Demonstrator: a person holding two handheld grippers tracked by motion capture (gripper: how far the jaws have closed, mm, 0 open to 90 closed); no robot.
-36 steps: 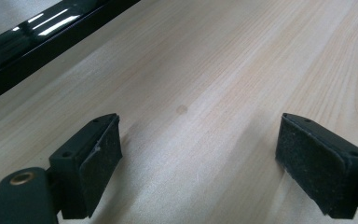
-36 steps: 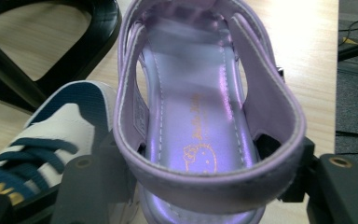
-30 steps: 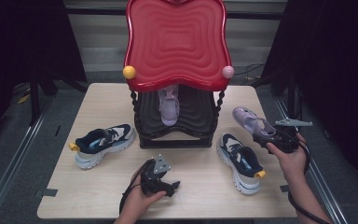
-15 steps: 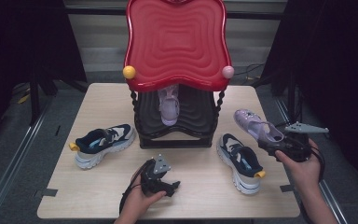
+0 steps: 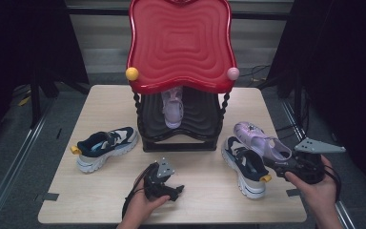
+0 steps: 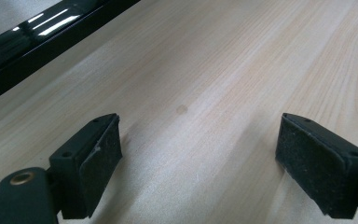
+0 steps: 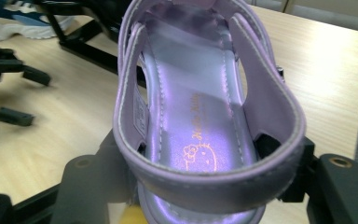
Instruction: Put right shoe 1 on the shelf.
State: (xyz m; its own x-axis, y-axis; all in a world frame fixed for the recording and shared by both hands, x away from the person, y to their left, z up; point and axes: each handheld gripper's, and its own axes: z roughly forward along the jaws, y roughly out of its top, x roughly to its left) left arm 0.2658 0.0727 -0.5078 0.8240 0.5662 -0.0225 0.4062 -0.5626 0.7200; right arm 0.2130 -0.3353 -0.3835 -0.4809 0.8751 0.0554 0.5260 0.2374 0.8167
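Observation:
My right gripper [image 5: 280,165] is shut on the heel of a purple sandal [image 5: 259,140] and holds it above the table's right side, over a navy and white sneaker [image 5: 245,168]. In the right gripper view the sandal [image 7: 196,107] points away, its heel strap between the jaws of the right gripper [image 7: 198,184]. A matching purple sandal [image 5: 173,109] stands on the shelf of a black shoe rack [image 5: 181,140] with a red wavy top [image 5: 181,43]. My left gripper [image 5: 173,190] rests open on the table near the front edge; in its own view the left gripper [image 6: 198,158] has bare wood between its pads.
A second navy and white sneaker [image 5: 104,146] lies on the wooden table [image 5: 90,200] left of the rack. Yellow [image 5: 132,73] and pink [image 5: 233,73] balls sit at the red top's corners. Dark floor and metal rails surround the table.
My right gripper has carried the purple sandal to the right and toward the front edge, lifting it. The left gripper has stayed put.

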